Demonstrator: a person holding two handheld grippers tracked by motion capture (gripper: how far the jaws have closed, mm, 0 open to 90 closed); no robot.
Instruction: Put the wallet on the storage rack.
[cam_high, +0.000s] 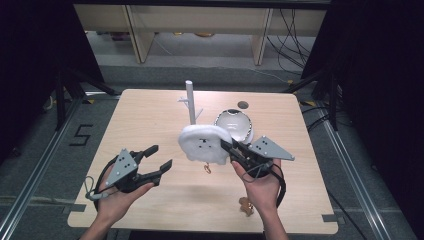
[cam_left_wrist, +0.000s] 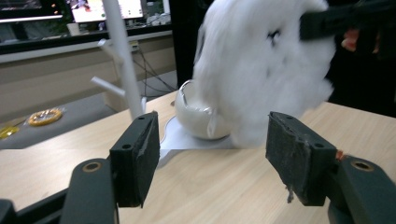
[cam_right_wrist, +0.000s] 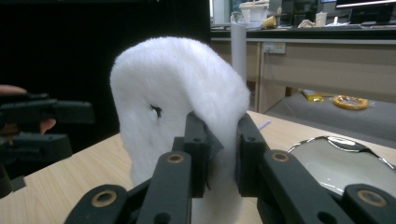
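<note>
the right gripper (cam_high: 231, 148) is clamped on the edge of a fluffy white plush toy (cam_high: 205, 143), its two black jaws pinching the fur between them; in the right gripper view the pads (cam_right_wrist: 198, 140) press into the white pile from both sides and the toy (cam_right_wrist: 177, 107) rises above them, folded over, with a small dark mark on its face. the toy hangs lifted above the middle of the wooden table (cam_high: 150, 125), with a small golden ring (cam_high: 207, 169) dangling under it. the left gripper (cam_high: 159, 157) stands wide open with nothing between its jaws, held above the table's left part, well apart from the toy; in the left gripper view its pads (cam_left_wrist: 140, 154) frame bare wood, and the toy (cam_left_wrist: 266, 70) shows beyond them, blurred, gripped at its upper right by the other gripper. behind the toy a white peg stand (cam_high: 190, 102) rises upright from the table, and just to its right lies a shiny round bowl (cam_high: 235, 124). a small brown object (cam_high: 245, 204) lies on the table near the right wrist.
</note>
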